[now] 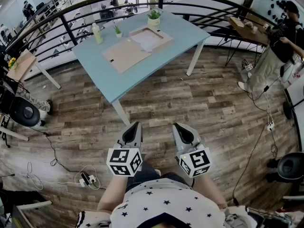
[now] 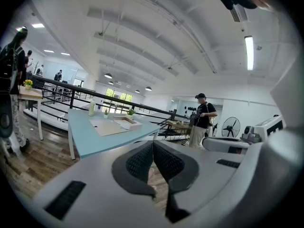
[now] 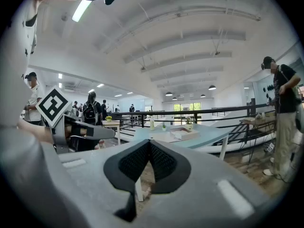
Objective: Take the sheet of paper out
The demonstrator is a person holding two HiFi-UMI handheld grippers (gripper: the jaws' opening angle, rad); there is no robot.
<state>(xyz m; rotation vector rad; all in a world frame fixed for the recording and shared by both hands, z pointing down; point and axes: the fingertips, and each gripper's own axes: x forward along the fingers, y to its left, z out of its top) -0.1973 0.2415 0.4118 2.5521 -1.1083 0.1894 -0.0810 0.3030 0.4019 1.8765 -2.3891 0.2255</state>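
Bright, diffuse indoor light from ceiling strip lights (image 2: 249, 52), blown out to white, and from far windows (image 3: 190, 107); only faint, soft shadows on the wooden floor (image 1: 199, 103). Strong fisheye bending of straight lines toward the edges, black vignetted corners in both gripper views, sharp focus at distance.

I see matt lt-blue table (image 1: 185, 30) top, brown cardboard (image 1: 121, 55), smooth white paper sheet (image 1: 148, 40), worn wood-plank floor (image 1: 199, 103); left gripper (image 1: 135, 125) & right gripper (image 1: 177, 126): matt grey plastic, black dimpled pads (image 2: 138, 163).

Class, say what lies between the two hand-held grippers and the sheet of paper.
In the head view: bare wooden floor, then the blue table's near edge and a flat cardboard flap before the paper.
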